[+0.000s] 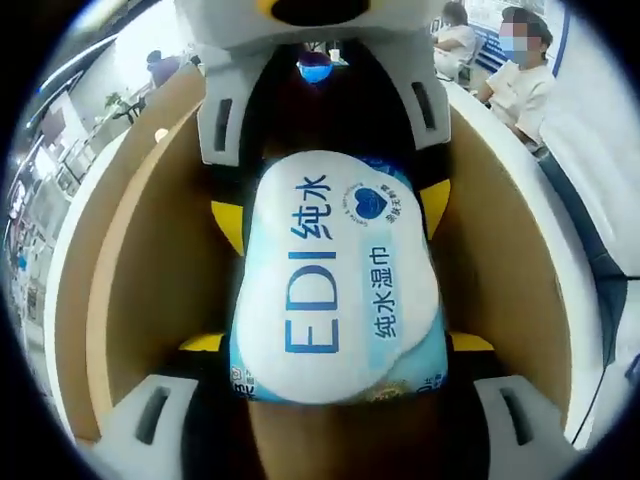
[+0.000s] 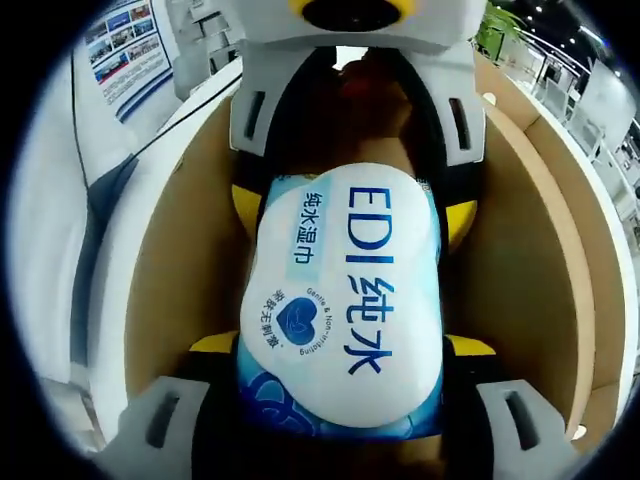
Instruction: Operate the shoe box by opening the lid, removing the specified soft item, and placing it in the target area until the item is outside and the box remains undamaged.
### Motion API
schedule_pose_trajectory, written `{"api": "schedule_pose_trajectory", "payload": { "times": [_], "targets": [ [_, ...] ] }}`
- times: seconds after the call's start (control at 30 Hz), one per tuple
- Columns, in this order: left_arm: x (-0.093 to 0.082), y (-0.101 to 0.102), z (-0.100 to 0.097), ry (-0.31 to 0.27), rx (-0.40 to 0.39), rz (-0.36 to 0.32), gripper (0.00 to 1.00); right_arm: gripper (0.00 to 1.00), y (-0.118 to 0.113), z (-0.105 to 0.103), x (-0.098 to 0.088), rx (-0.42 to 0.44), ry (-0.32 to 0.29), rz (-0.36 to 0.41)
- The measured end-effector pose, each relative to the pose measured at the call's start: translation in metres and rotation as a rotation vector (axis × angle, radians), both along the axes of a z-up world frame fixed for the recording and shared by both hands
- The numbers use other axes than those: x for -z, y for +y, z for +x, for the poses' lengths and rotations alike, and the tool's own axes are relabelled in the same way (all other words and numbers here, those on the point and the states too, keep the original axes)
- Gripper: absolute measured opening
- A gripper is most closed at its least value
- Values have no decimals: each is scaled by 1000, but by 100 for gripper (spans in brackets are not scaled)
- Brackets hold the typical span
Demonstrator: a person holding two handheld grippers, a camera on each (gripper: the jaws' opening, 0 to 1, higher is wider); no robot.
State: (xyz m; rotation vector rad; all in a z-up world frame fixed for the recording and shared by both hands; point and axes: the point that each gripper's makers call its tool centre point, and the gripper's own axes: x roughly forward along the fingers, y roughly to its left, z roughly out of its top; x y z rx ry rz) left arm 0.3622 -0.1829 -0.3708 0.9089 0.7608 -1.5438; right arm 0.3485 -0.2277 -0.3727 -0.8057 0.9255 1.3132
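- The soft white and blue pack of wet wipes (image 1: 335, 285) sits over the open brown cardboard shoe box (image 1: 150, 280).
- The left hand-held gripper (image 1: 335, 370) squeezes one end of the pack.
- The right hand-held gripper (image 2: 340, 390) squeezes the other end.

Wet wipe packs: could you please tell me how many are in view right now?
1. A single wet wipe pack sits over the open shoe box, pinched between the left claw and the right claw at opposite ends. Others may be hidden beneath it.
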Motion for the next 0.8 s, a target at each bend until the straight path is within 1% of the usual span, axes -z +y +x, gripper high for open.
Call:
{"api": "schedule_pose_trajectory", "payload": {
  "times": [0.17,0.27,0.37,0.53,0.63,0.8],
  "targets": [
    [0,-2,0,-11,18,5,86,80,0,1,0,2,-7,-1],
    [-2,-2,-4,-25,44,-2,80,77,0,0,0,-16,-11,-7],
    [-2,0,-6,-23,27,6,77,75,0,0,0,-42,-14,-16],
    [-3,0,-7,-23,16,7,73,72,1,-1,-1,-52,-16,-19],
    [-5,0,-8,-28,1,5,71,70,1,-2,-2,-66,-12,-14],
    [-6,0,-8,-44,0,9,70,69,2,-3,-3,-65,-13,-26]
  ]
}}
